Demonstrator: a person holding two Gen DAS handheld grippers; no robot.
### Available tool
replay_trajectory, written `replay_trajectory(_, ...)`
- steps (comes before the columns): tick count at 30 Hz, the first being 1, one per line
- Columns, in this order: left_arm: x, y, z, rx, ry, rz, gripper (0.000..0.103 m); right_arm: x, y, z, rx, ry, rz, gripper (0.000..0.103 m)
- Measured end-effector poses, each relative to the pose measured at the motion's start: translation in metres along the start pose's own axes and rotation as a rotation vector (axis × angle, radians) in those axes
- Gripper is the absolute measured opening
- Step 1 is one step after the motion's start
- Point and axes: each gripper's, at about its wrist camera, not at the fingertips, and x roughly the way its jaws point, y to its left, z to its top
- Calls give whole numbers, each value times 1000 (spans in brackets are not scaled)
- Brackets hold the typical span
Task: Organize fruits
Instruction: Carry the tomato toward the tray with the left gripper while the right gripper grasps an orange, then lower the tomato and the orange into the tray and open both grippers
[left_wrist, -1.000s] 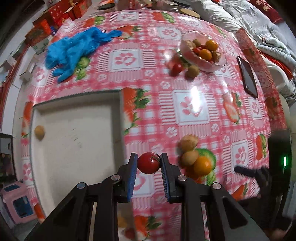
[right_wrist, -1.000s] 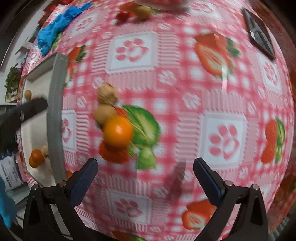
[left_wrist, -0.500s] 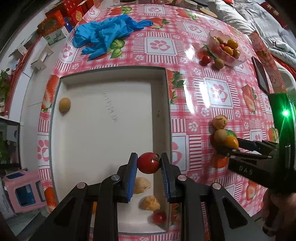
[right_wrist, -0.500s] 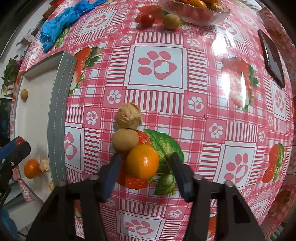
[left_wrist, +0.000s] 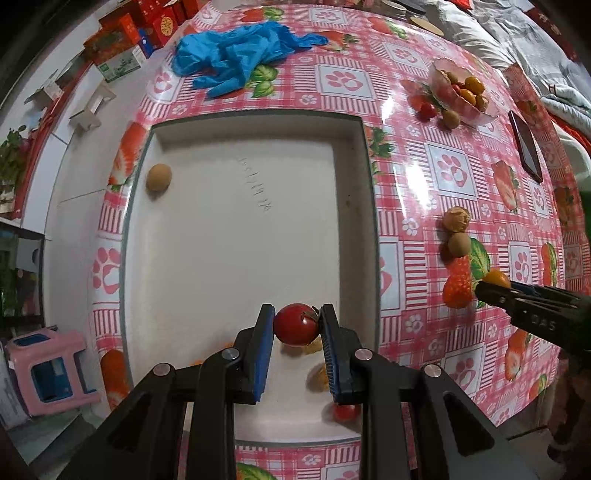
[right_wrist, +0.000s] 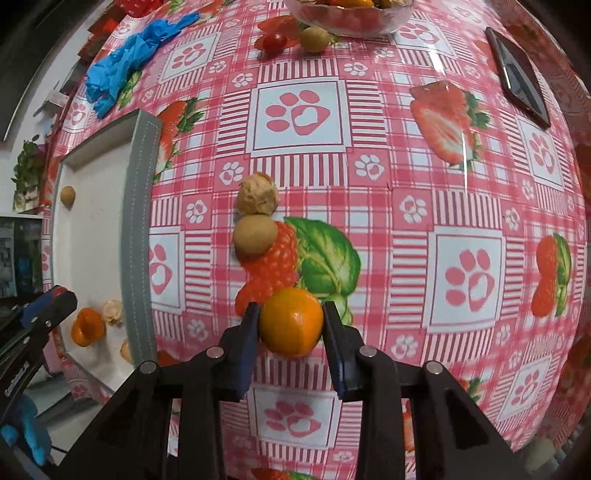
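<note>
Hovering over the near end of the white tray (left_wrist: 236, 229), the left gripper (left_wrist: 296, 325) had its blue pads clamped on a red tomato (left_wrist: 295, 324), not yet let go. Beneath it lay fruit already sorted: a pale walnut-like piece (left_wrist: 318, 374), a second red tomato (left_wrist: 345, 411) by the near rim, and, from the right wrist view, an orange fruit (right_wrist: 87, 327) with another pale piece (right_wrist: 112, 312) touching it. One round brown fruit (left_wrist: 159, 177) sat alone in the tray's far left corner.

Out on the pink checked tablecloth (right_wrist: 406, 206), the right gripper (right_wrist: 290, 325) had its fingers closed against both sides of a small orange (right_wrist: 290, 322); whether the fruit was already lifted clear of the cloth could not be told. Just beyond it waited a smooth brown fruit (right_wrist: 255, 235) and a wrinkled walnut (right_wrist: 258, 194), touching each other.

Farther off, a cherry tomato (right_wrist: 274, 40) and a greenish-brown fruit (right_wrist: 314, 38) sat loose beside the glass bowl (left_wrist: 461, 96), which held a mixed heap of its own. A pile of blue gloves (left_wrist: 240, 55) and a dark phone (left_wrist: 526, 146) lay apart from the action.

By my reading, the job was perhaps halfway: a handful in the tray, two in the grippers, at least four loose on the cloth, and the bowl's contents possibly still to come.
</note>
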Motion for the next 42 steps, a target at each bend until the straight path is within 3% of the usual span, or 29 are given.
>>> replay_trajectory(3,-2,8,-4,-7,-4,2,27,-12,15,-12,-17,-8,10,36)
replay_trajectory(11,-5,29,-11,-34,-8,7,27,-3,49,18,-89,-19,39,36)
replay_trajectory(26,1,59,-18,-57,8,25,27,-15,116,17,-199,-11,102,36)
replay_trajectory(42,13,69,-14,-54,35,22,26,-1,133,17,-233,37,101,36)
